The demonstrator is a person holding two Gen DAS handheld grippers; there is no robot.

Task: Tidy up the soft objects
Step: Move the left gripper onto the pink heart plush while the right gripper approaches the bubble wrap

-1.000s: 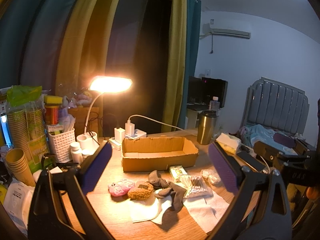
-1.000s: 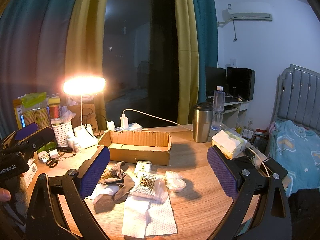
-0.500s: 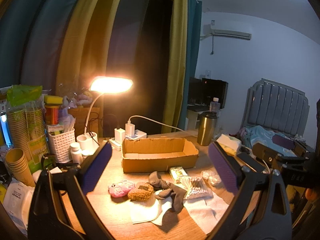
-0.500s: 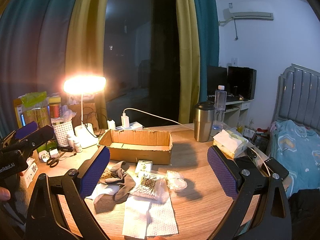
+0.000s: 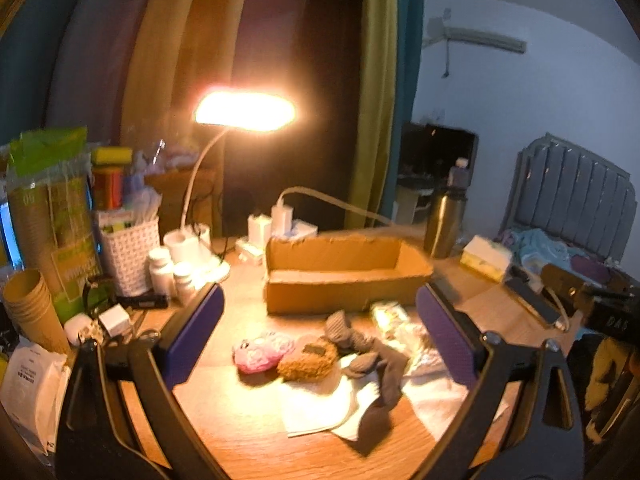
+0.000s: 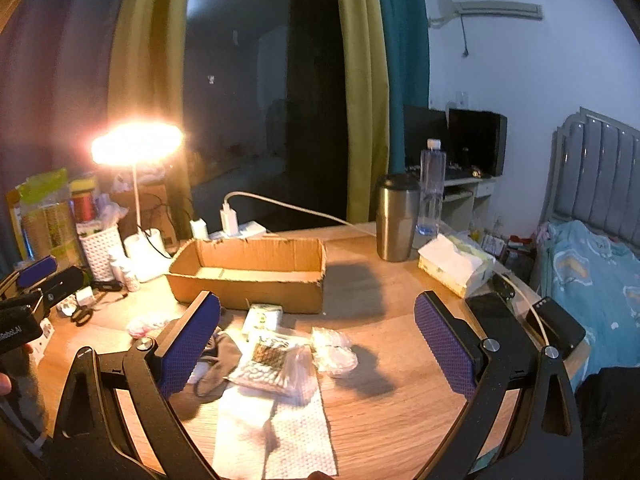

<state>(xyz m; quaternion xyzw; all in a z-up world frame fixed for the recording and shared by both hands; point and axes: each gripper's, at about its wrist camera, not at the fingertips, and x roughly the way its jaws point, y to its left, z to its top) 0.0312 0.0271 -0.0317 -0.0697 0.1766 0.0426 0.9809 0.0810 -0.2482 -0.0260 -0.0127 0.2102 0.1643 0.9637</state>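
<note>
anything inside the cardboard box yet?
The cardboard box looks empty: the right wrist view shows bare floor and inner walls. The strip just behind its near wall is hidden. The soft toys and socks lie in front of it.

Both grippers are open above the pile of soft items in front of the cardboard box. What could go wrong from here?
1. The grey sock drapes over the paper towels, so lifting it may drag them along.
2. The bag of cotton swabs overlaps the towels and looks slippery; it might slide out of the right gripper.
3. The pink plush touches the brown plush; the left gripper may catch both.
</note>
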